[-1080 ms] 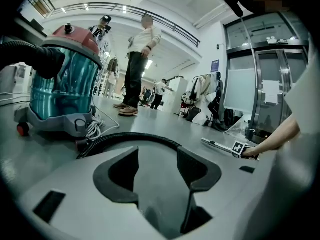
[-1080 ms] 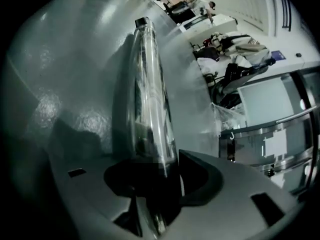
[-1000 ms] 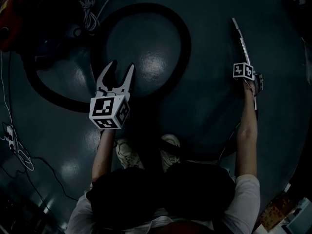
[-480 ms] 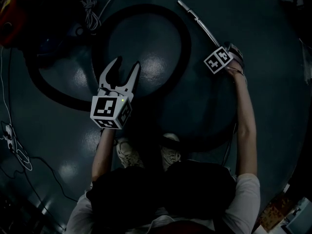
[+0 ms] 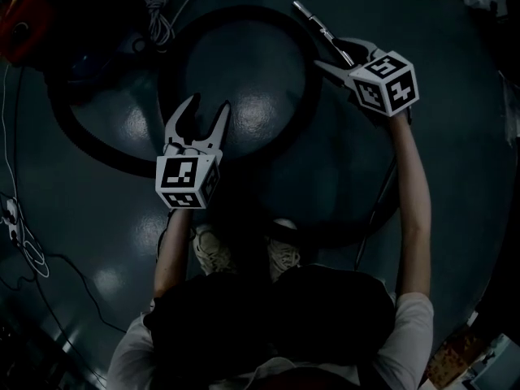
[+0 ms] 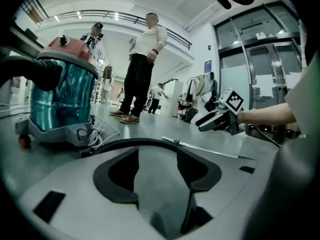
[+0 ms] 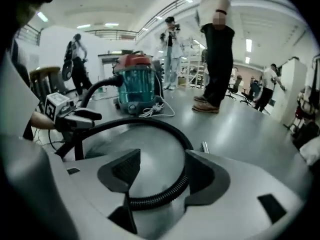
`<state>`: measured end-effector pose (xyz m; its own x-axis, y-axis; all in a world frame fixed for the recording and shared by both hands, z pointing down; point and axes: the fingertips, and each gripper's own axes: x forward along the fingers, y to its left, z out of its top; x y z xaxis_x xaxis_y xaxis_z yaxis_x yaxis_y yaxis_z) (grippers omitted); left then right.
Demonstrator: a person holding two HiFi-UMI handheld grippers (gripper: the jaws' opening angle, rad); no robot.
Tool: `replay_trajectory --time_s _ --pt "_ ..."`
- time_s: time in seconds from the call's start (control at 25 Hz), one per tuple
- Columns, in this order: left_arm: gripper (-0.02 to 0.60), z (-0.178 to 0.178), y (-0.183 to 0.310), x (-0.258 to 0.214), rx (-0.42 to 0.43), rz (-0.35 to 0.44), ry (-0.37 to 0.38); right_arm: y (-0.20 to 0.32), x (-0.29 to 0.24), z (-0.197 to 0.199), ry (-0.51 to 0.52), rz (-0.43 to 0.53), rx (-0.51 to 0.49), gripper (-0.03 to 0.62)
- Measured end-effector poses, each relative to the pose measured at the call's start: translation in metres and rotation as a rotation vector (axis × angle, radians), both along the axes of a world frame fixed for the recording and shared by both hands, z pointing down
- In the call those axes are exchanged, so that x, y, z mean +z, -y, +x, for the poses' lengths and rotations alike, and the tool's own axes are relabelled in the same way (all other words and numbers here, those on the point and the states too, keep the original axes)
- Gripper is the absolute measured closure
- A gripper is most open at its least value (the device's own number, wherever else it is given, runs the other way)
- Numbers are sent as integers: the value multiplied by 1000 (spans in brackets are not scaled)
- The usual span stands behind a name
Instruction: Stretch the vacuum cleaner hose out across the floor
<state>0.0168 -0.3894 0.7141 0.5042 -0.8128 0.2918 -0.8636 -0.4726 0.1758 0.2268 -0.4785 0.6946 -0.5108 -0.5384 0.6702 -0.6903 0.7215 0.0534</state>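
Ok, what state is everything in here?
Hose: looped on the floor, not stretched.
Left tongs: open, empty.
Right tongs: open, just widened; hose shows in the gap, ungripped.
Wand: lying flat on the floor.
Vacuum: upright.
Cord: bundled beside the vacuum.

Floor (image 5: 244, 63) bears looped hose (image 5: 236, 10); vacuum cleaner (image 6: 62, 94)

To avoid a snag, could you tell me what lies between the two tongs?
Bare floor, then a curve of the black hose beside the right tongs, in the head view.
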Motion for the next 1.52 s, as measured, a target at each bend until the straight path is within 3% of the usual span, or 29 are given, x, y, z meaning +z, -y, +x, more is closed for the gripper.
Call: replay_trajectory --time_s 0.12,0.2,0.28,0.36,0.44,0.52,0.6,0.72,0.92,1.08,1.28,1.52 --pt "357 -28 -9 9 -82 -73 -6 -7 4 -32 -123 60 -110 303" --pt "357 -39 -26 7 -103 -114 -43 -14 11 -44 -250 106 -199 304" --pt "357 -43 -45 4 -100 -111 -25 -35 17 -63 -315 97 -319 303" --pt "357 -41 -63 11 -97 -108 17 -82 26 -98 -248 -15 -468 303" --pt "357 -40 -88 28 -108 -153 44 -151 41 -141 -87 -208 -604 303" --pt "357 -39 -114 42 -119 -204 50 -215 56 -173 41 -378 -680 303" --pt "357 -39 -132 53 -120 -237 54 -258 76 -191 64 -470 -716 303" --pt "357 -40 -152 66 -126 -284 39 -297 101 -197 37 -575 -737 304" --pt "357 -42 -159 70 -144 -323 -37 -307 110 -182 105 -775 -632 304" --pt "357 -45 -165 72 -144 -360 -100 -349 108 -171 130 -948 -687 304" --pt "357 -39 -155 80 -147 -372 -130 -377 131 -178 34 -920 -750 313" --pt "357 -35 -112 61 -130 -282 -146 -333 123 -185 136 -820 -605 347"
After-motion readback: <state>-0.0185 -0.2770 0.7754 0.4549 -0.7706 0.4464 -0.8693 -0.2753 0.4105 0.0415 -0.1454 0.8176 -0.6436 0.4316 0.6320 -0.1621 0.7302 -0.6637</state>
